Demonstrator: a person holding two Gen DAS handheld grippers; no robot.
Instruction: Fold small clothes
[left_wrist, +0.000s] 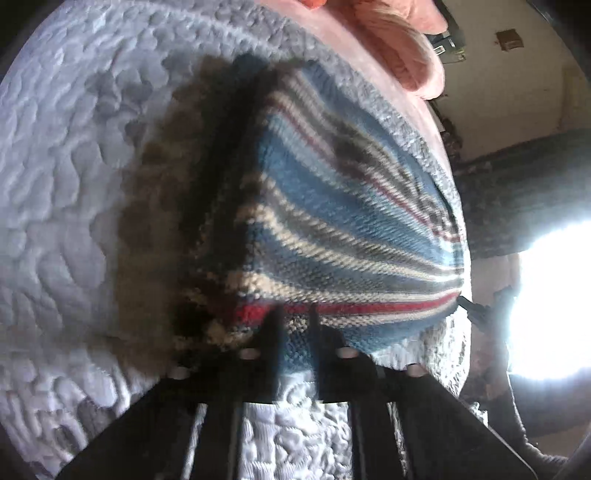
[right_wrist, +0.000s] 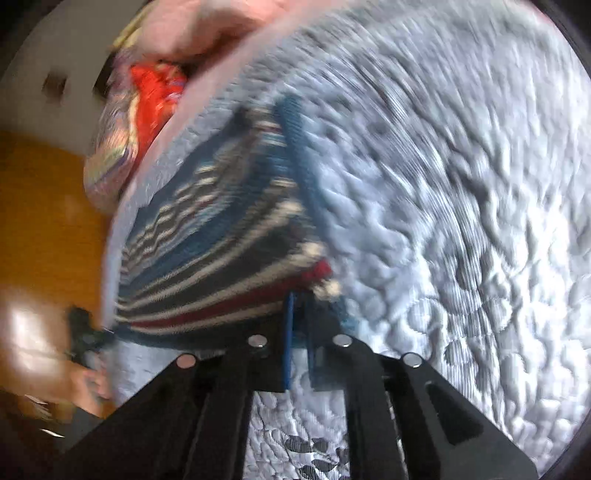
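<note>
**Both grippers pinching one striped knit on the quilted bed**

Your left gripper (left_wrist: 295, 325) reaches forward low over the bed, its two dark fingers nearly together with the near hem of the striped knit garment (left_wrist: 332, 206) caught between them. Your right gripper (right_wrist: 299, 325) sits in much the same pose, jaws narrowed to a slim gap over a fold of the same garment's near edge, blue pads showing on the inner faces; the view is motion-blurred, so how firmly it grips is hard to judge.

There is one task garment in view: a small knit in blue, cream, grey and red stripes, lying bunched on the pale quilted bedcover (left_wrist: 74, 184) close to the bed's edge. In the left view its stripes fan away to the right, where the tip of a dark gripper (left_wrist: 476, 310) touches the far corner.

Beyond the garment, a pink cloth (left_wrist: 406, 48) lies at the bed's far edge, and one red patterned bundle (right_wrist: 155, 92) sits next to it. An orange wooden floor (right_wrist: 44, 221) shows past the bed.
</note>
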